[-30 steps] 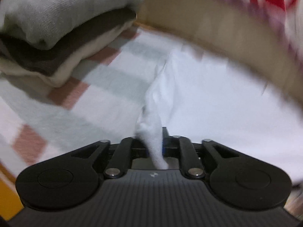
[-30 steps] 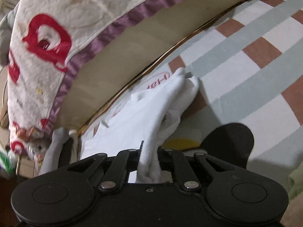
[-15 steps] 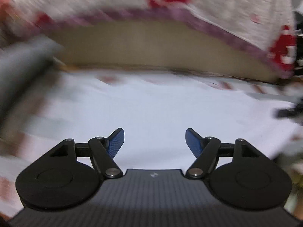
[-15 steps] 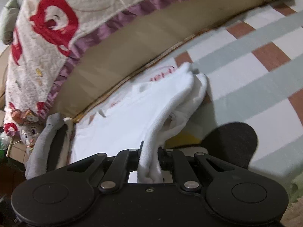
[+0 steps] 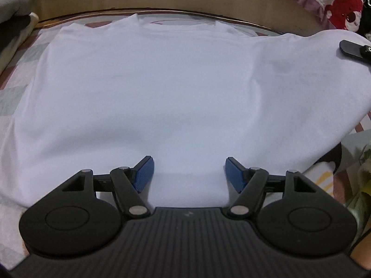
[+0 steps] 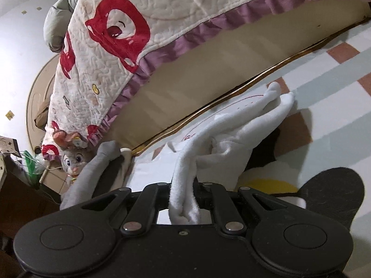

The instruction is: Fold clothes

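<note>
White fabric of the shirt is being spread flat across the middle of the left wrist view, on the checked bed cover. At the bottom of that frame the left gripper is being held just above the near hem; its blue fingers are released and closing slightly, with nothing pinched between them. In the right wrist view, low at centre, a bunched edge of the same shirt is being clenched tightly by the right gripper, the cloth trailing up toward the right of the frame. Farther off, at the upper left of the left view, a stack of folded clothes is being kept beside the bed's beige base, over which a quilt with red prints is draped.

For a clean fold, the near hem should probably be gripped by the left fingers level with the right hold, so both corners are being lifted evenly and no wrinkle is being dragged across the panel.
</note>
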Demonstrator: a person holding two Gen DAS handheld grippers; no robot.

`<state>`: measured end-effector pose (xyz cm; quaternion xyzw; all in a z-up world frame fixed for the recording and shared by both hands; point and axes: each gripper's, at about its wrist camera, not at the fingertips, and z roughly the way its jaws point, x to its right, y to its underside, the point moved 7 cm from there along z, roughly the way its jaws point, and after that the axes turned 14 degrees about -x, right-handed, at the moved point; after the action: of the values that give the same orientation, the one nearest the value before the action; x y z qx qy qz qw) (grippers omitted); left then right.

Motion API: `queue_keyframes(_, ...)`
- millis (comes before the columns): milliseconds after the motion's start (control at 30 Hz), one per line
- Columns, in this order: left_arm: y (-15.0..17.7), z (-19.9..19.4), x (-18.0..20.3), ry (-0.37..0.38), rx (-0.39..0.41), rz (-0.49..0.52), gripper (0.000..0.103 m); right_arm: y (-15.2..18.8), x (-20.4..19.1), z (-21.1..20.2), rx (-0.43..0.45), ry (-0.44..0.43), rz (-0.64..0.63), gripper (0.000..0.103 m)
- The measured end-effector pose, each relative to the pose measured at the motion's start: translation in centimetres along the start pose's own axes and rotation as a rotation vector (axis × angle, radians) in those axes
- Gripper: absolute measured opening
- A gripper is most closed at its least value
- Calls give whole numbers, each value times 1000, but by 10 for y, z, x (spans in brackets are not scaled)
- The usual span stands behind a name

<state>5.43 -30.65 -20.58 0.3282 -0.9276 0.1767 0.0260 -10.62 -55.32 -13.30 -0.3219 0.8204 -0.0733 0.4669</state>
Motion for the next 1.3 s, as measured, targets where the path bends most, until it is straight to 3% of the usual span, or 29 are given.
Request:
queue_keyframes(100,0,-34,-32,-45,36,-40,67,-15,-5,13,-23,-9,85,9)
queue_keyframes(167,-3,-62,-66,7,96,-132,67,-30,-41,26,-27,-35,-30,9)
queue_keyframes(233,-4,-82,-101,108,156,-225,63,-36,-86,48,-69,-7,-200,9)
queue_keyframes(267,-4,-84,-112,141,172,-221,54,-36,-106,64,-100,-24,-254,9)
queue_keyframes(333,2,-77,-126,152,155,-159,43,-32,-141,100,-166,-79,-304,9)
queue_keyframes(433,10,-49,-152,72,68,-241,42,-9,-175,163,-259,-108,-384,9)
queue_keyframes(567,8,-19,-172,23,-40,-329,41,38,-166,234,-363,-49,-431,9)
queue_keyframes(633,2,-19,-174,40,-24,-363,41,54,-145,255,-404,-5,-389,9)
queue_keyframes(733,-4,-28,-181,42,23,-402,41,66,-132,263,-421,-10,-317,8)
queue_keyframes(833,1,-31,-190,114,45,-470,41,67,-142,261,-407,-11,-360,9)
queue_keyframes(1000,12,-23,-209,227,26,-624,41,49,-169,249,-359,-99,-380,9)
queue_keyframes(1133,12,-23,-210,241,31,-638,41,56,-156,249,-367,-50,-403,9)
queue_keyframes(1233,12,-24,-211,242,42,-643,41,64,-142,254,-385,-106,-272,9)
queue_keyframes(1300,13,-29,-212,243,58,-645,41,64,-159,251,-348,-124,-315,9)
